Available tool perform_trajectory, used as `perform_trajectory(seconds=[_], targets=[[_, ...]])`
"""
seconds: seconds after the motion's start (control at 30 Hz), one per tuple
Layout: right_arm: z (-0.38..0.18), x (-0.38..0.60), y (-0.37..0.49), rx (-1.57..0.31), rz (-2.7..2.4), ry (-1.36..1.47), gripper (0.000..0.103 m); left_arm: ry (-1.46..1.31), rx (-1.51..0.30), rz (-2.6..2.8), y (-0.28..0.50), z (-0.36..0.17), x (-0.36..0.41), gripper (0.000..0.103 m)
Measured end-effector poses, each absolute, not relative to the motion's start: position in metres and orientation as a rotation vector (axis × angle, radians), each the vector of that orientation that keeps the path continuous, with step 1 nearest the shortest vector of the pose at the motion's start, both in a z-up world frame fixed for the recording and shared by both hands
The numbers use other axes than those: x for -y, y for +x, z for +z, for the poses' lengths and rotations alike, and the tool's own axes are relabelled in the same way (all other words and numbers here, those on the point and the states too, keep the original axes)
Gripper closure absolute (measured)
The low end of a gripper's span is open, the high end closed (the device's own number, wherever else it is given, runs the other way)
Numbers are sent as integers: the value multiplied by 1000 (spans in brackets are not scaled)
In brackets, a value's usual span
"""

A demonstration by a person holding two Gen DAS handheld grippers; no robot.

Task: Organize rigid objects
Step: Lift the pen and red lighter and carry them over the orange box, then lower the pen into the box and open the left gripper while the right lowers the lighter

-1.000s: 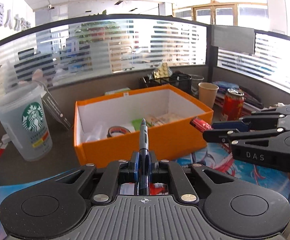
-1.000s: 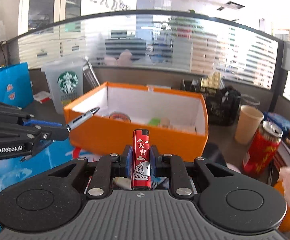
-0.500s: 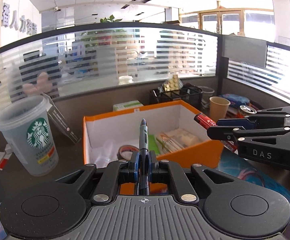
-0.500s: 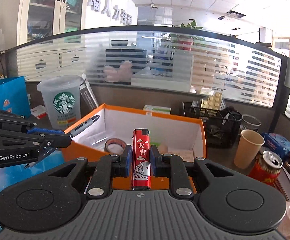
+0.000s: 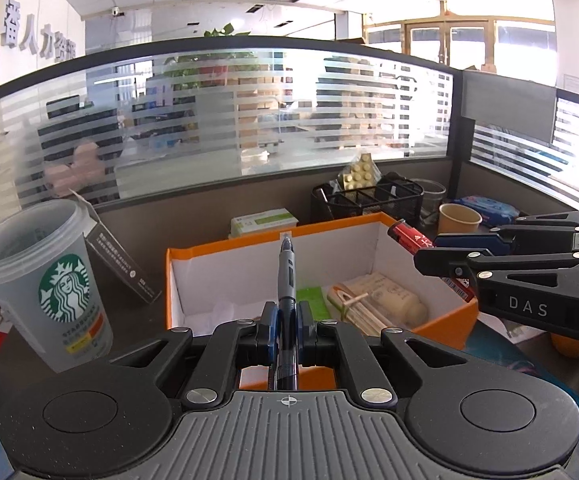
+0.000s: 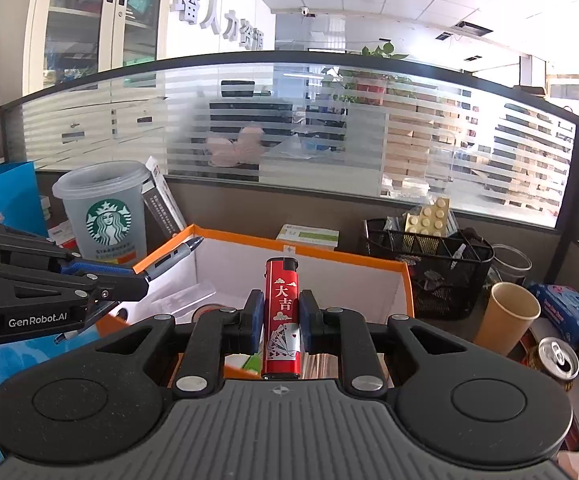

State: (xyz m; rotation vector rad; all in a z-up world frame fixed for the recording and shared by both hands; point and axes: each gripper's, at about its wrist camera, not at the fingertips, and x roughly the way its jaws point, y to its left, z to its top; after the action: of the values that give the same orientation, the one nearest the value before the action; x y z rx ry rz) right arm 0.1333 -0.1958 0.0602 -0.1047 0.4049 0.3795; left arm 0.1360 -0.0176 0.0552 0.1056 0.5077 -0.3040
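Observation:
My left gripper (image 5: 286,322) is shut on a dark blue pen (image 5: 286,276) that points forward over the open orange box (image 5: 445,322). My right gripper (image 6: 280,318) is shut on a red lighter (image 6: 281,304), held upright above the same orange box (image 6: 406,280). In the left wrist view the right gripper (image 5: 433,250) reaches in from the right with the lighter (image 5: 409,235) over the box's right side. In the right wrist view the left gripper (image 6: 137,280) and pen (image 6: 173,256) come in from the left over the box's left edge. The box holds a tape roll, wrapped chopsticks and green packets.
A Starbucks cup (image 5: 45,284) stands left of the box. Behind the box are a black mesh organiser (image 6: 425,256) and a green-white carton (image 5: 263,220). A paper cup (image 6: 505,312) and a red can (image 6: 557,360) stand to the right.
Both grippers have risen and moved forward, from in front of the box's near wall to above its opening. Both keep hold of their objects.

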Motion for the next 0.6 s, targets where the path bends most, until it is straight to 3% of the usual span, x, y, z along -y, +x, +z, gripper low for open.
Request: perform_trajectory(seconds=[0.6], targets=[[70,190,182,-406,382,-127,85,107,-528,-281,186,56,20,96]])
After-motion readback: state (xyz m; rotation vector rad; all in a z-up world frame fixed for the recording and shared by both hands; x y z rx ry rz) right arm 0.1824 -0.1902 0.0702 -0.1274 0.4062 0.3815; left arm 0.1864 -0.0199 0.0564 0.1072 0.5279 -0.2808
